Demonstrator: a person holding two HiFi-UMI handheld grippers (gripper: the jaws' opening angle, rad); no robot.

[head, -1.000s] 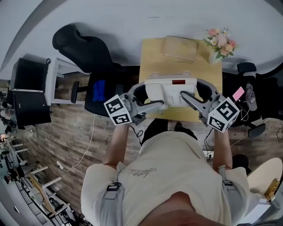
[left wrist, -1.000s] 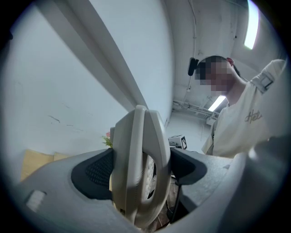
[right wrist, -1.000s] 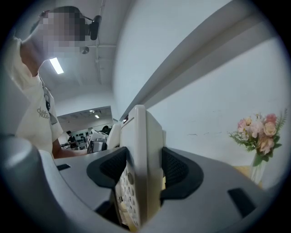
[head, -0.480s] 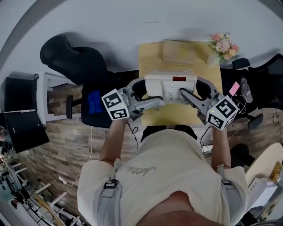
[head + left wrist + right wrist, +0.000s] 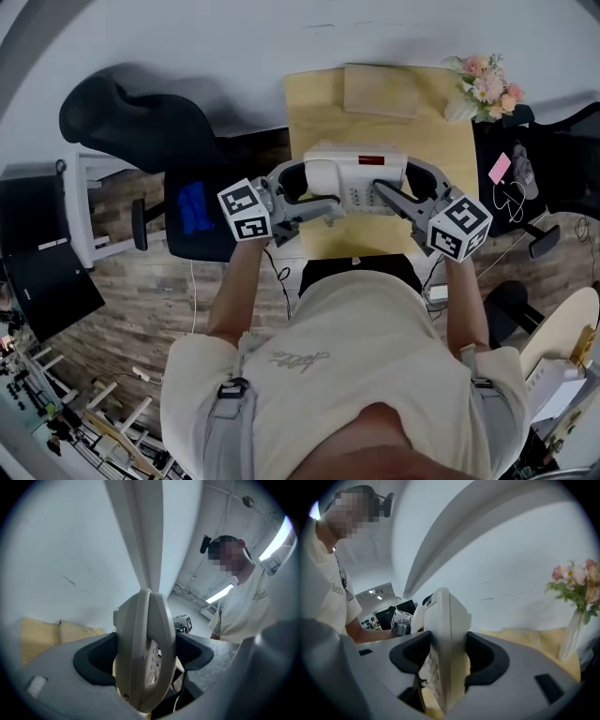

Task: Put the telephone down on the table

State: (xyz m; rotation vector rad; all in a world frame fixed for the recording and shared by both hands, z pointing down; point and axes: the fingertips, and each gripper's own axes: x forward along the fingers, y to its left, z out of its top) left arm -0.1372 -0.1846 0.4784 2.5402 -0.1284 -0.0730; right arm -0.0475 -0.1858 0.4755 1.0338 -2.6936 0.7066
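Two grippers carry one cream desk telephone (image 5: 356, 176) between them, over the near half of a pale yellow wooden tabletop (image 5: 314, 103). The left gripper (image 5: 307, 192) has its jaws closed tight on the end at 9 o'clock, where the handset lies in its cradle. The right gripper (image 5: 410, 187) is clamped the same way on the keypad end at 3 o'clock. Each gripper's own view shows its dark pads pressed against both faces of the housing. Whether the telephone's base touches the wood cannot be told.

At 12 o'clock from the telephone a flat tan padded envelope (image 5: 380, 91) lies by the tabletop's far edge. At 1 o'clock a white vase of pink and peach flowers (image 5: 486, 82) stands at the far corner. A plain white wall (image 5: 234, 37) runs behind them. At 9 to 10 o'clock a black office chair (image 5: 131, 117) stands on grey-brown plank flooring (image 5: 169, 281), with a blue item (image 5: 190, 206) on its seat. At 6 o'clock the person's beige T-shirt (image 5: 347, 366) fills the lower head view.
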